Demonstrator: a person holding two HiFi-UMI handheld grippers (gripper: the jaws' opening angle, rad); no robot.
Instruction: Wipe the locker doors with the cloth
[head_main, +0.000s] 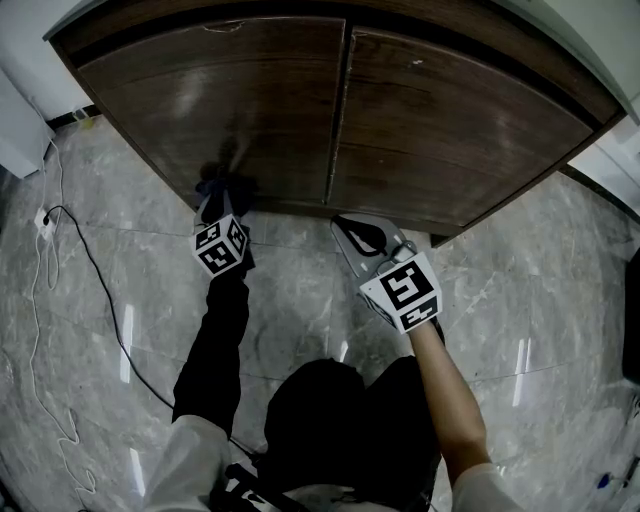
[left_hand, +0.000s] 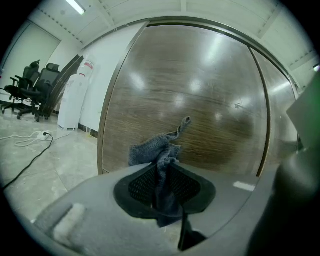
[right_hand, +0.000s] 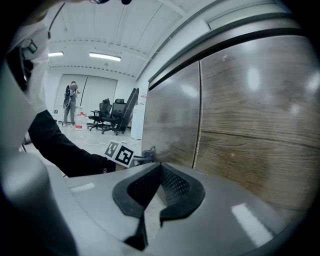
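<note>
Grey cloth is pinched by left gripper fingers, at the dark wooden locker door.
Right gripper fingers are seen closed, empty.

Looks like an office: black swivel chairs on a polished grey stone-tile floor, wood-veneer locker doors, ceiling strip lights overhead.

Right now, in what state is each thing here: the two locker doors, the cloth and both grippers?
Left locker door: closed.
Right locker door: closed.
Cloth: bunched, clamped between jaws, low in front of the left locker door.
Left gripper: shut on the cloth.
Right gripper: jaws together at the tips, nothing between them.
</note>
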